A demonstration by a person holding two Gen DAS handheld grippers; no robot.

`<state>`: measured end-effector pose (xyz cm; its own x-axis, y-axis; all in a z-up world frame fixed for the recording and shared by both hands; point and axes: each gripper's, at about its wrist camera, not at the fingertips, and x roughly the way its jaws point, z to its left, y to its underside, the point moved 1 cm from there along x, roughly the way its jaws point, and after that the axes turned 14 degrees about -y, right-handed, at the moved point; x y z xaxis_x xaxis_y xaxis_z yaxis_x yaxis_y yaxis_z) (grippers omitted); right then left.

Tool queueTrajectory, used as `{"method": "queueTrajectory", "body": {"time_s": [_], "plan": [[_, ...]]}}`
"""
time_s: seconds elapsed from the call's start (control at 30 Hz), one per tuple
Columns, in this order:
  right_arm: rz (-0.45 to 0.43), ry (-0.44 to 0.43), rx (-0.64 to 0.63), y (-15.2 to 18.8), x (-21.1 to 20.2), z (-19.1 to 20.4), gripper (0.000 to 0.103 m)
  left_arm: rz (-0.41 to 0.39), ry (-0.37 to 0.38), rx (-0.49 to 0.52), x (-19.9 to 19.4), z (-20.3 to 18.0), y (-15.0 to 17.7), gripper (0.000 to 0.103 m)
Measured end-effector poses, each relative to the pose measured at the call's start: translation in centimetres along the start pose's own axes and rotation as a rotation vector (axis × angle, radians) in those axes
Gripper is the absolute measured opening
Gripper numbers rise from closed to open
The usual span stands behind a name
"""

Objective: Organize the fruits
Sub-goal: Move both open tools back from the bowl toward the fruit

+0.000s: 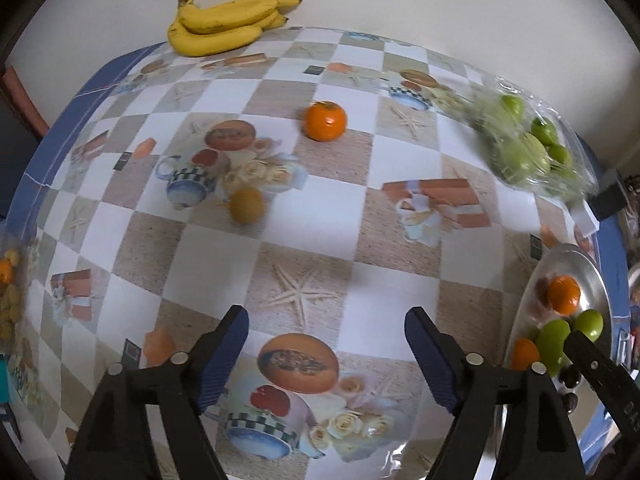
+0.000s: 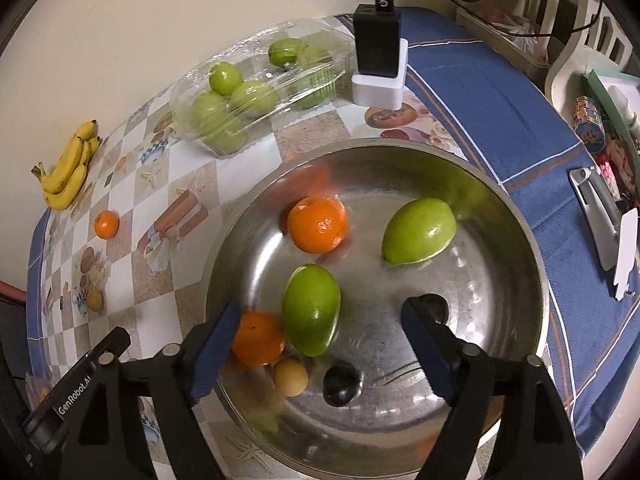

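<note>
Hovering wide open and empty over the steel bowl [image 2: 516, 280] of fruit, the right gripper [image 2: 316, 344] holds nothing, the left gripper [image 1: 326, 344] gapes above bare tablecloth [image 1: 320, 208], one orange [image 1: 325, 121] loose ahead.

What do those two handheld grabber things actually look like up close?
Both are alike. The left gripper is a black plastic frame that forks into two arms, each with a small round silver pin at its joint, and its jaws are lined with dark blue ribbed pads. The right gripper has the same build. White "GenRobot.AI" lettering marks a black bar of the left gripper. No cables or sleeves show.
</note>
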<state>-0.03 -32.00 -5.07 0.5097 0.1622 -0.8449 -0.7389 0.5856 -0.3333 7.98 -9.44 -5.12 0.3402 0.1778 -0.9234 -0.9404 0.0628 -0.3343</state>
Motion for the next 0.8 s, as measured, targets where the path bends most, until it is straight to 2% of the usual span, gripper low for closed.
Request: {"method": "queueTrajectory", "body": {"time_s": [0.2, 0.27, 0.3, 0.4, 0.8], "plan": [[0.0, 0.005, -0.018, 0.0, 0.3, 0.4, 0.088, -0.012, -0.016, -0.036, 0.2, 0.8, -0.6, 0.095], [0.001, -0.001, -0.024, 0.1, 0.4, 0.6, 0.093, -0.017, -0.023, -0.051, 0.2, 1.2, -0.7, 0.098], [-0.001, -0.003, -0.026, 0.0, 0.4, 0.7, 0.099, -0.018, -0.027, -0.059, 0.3, 1.5, -0.8, 0.1], [-0.005, -0.002, -0.043, 0.0, 0.4, 1.1, 0.1, -0.022, -0.035, -0.078, 0.5, 2.1, -1.1, 0.103], [-0.007, -0.001, -0.101, -0.2, 0.7, 3.1, 0.1, -0.03, -0.016, -0.135, 1.2, 4.6, -2.0, 0.103]]}}
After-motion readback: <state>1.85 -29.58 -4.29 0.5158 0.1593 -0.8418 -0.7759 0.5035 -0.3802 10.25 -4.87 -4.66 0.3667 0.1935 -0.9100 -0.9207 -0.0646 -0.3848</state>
